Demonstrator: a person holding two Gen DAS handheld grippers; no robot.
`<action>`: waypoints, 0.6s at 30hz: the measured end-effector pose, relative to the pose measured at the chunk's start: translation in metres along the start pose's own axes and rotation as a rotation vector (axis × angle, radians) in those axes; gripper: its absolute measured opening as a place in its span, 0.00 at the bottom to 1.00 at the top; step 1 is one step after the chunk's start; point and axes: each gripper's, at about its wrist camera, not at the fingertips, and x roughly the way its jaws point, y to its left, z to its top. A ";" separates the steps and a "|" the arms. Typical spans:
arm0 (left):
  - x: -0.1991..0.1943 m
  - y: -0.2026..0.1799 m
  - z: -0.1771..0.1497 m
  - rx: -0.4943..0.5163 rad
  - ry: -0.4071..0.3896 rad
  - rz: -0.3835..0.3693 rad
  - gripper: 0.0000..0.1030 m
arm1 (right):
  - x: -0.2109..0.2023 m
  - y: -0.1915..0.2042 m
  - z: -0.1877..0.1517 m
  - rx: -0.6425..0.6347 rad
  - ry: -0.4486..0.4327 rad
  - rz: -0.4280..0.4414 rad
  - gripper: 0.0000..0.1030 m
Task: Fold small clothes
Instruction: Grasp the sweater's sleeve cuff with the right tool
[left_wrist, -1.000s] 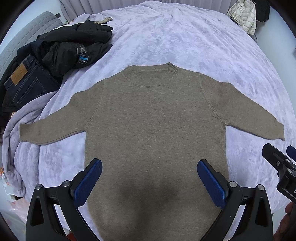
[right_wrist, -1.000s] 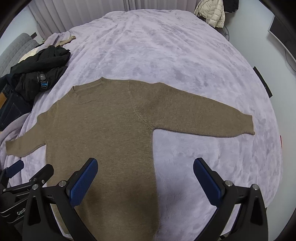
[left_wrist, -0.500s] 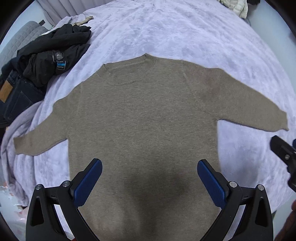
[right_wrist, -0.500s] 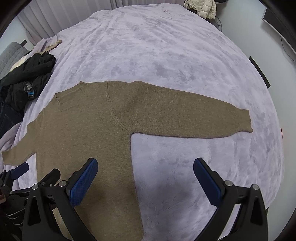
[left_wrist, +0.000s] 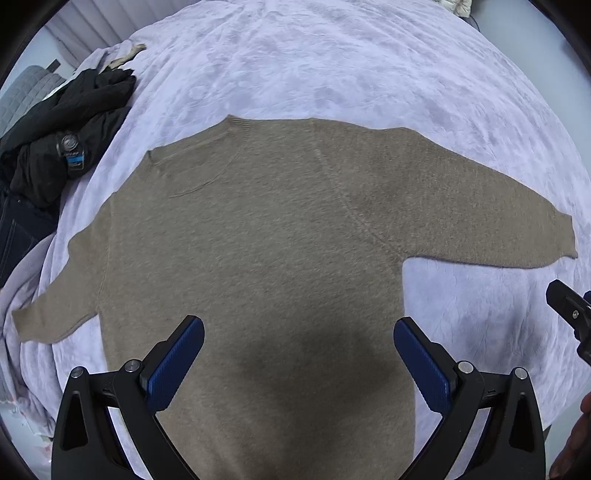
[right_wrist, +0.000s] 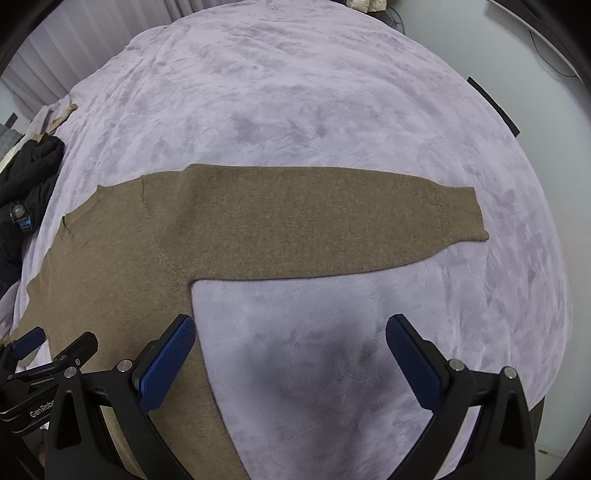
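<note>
Brown sweater (left_wrist: 258, 236) spread flat on the bed (left_wrist: 332, 74), front up, both sleeves out to the sides, collar toward the far end. Left claw (left_wrist: 298, 363) hanging above the sweater's lower body, jaws wide apart, gripping nothing. Right claw (right_wrist: 290, 363) just past the sweater's right side seam, under the outstretched sleeve (right_wrist: 332, 221), also gaping with nothing in it, over bare lilac blanket. Pile of black clothes (left_wrist: 70, 136) and some jeans (left_wrist: 18, 232) off beyond the sweater's left shoulder, near the bed edge
</note>
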 end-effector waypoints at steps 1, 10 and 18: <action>0.004 -0.005 0.003 0.004 0.002 0.004 1.00 | 0.005 -0.009 0.002 0.015 0.002 -0.006 1.00; 0.047 -0.044 0.029 0.041 0.039 0.036 1.00 | 0.071 -0.120 0.015 0.242 0.008 0.014 1.00; 0.059 -0.046 0.026 0.023 0.072 0.061 1.00 | 0.114 -0.205 0.015 0.479 -0.126 0.178 0.99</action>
